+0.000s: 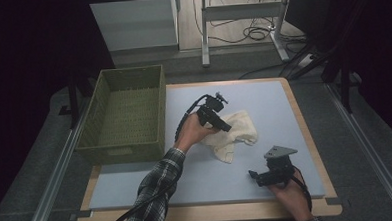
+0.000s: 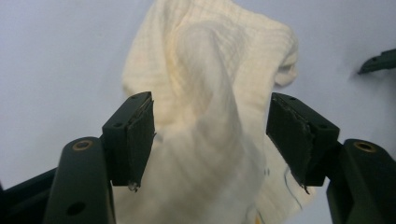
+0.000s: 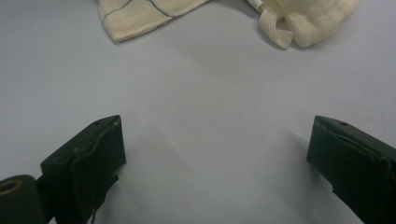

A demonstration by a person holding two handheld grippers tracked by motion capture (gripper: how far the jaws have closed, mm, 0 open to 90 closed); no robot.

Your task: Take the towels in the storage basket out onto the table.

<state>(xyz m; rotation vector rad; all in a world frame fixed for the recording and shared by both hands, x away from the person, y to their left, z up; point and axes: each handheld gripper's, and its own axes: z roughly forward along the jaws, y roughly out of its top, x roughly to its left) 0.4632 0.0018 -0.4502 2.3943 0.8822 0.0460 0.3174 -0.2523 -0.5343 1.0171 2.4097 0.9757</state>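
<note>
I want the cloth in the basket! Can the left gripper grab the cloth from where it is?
Probably yes. The left gripper sits right over the cream cloth, its fingers open with a raised fold between them, and nothing is in the way. The green basket stands close beside it.

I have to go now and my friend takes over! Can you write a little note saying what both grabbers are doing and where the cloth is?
Left gripper: jaws open, a raised fold of the cream cloth stands between them, pads not pressing it.
Right gripper: open, empty, over bare mat, cloth just ahead of it.
Cloth: crumpled mid-mat, right of the green basket.
Done: nothing in the basket.
Left: probably tidy the cloth, perhaps into the basket.
</note>
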